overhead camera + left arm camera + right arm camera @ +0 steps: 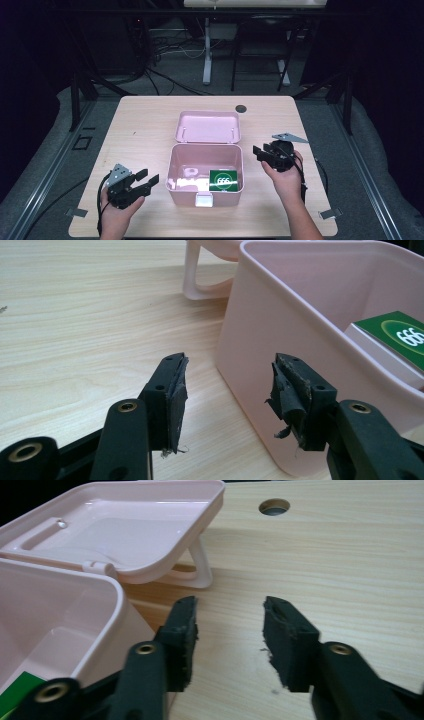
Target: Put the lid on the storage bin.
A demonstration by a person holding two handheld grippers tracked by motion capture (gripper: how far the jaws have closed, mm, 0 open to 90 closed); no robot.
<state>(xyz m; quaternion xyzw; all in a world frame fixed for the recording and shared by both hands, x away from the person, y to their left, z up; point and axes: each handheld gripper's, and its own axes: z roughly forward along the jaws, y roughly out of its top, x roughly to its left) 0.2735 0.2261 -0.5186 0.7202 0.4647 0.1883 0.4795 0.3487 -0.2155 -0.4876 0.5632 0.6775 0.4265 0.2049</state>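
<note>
A pink plastic box (174, 172) stands open at the table's middle, its lid (208, 126) folded back flat behind it. Inside lies a green and white carton (223, 180) marked 666, at the box's right, beside a pale object (190, 173). My left gripper (146, 179) is open to the left of the box, near its front corner, holding nothing. In the left gripper view the box wall (260, 340) and the carton (400, 337) are close ahead. My right gripper (261, 152) is open just right of the box, also holding nothing; the right gripper view shows the lid (125, 527).
The wooden table (140, 120) has a round cable hole (241, 108) behind the lid, also the hole (274, 506) in the right gripper view. Dark floor, cables and a desk leg (207, 50) lie beyond the far edge. Bare wood surrounds the box on both sides.
</note>
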